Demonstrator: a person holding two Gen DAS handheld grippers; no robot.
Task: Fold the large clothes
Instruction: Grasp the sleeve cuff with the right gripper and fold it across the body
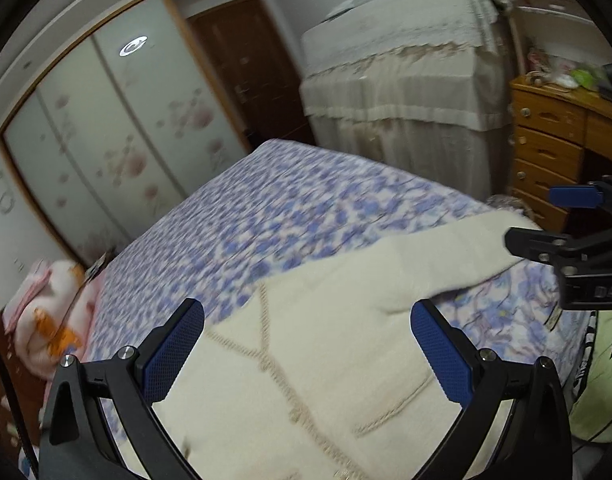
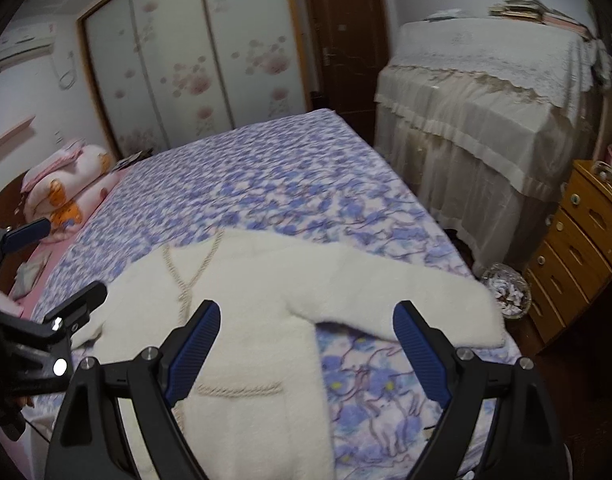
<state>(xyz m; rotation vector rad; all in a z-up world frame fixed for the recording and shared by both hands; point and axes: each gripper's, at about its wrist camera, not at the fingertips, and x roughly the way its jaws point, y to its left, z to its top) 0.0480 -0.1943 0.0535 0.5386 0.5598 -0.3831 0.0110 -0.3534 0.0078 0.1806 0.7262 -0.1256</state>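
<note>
- Left gripper (image 1: 308,344): black two-finger frame with blue textured pads, jaws spread wide, nothing between them; it hangs above the garment's body and holds nothing.
- Right gripper (image 2: 306,346): same black frame and blue pads, jaws equally wide apart and empty; it hangs above the garment's near side and the bare sheet beside it.
- Cream-white fluffy knitted cardigan (image 2: 257,292), trimmed with beige braided cord along the front edges and a pocket: lies flat on the near end of the bed, front upward, one sleeve stretched out toward the bed's right edge.
- Bed with blue-and-white floral sheet (image 2: 265,176): carries the cardigan; the far half is bare.
- Pink bedding with orange print (image 2: 61,184): piled at the bed's left side.
- Wardrobe with frosted sliding doors and pink flower pattern (image 2: 193,56): against the far wall.
- Dark brown wooden door (image 2: 346,40): right of the wardrobe.
- Large piece of furniture under a cream lace cover (image 2: 486,108): right of the bed, books stacked on top.
- Yellow wooden chest of drawers (image 2: 582,240): at the far right.
</note>
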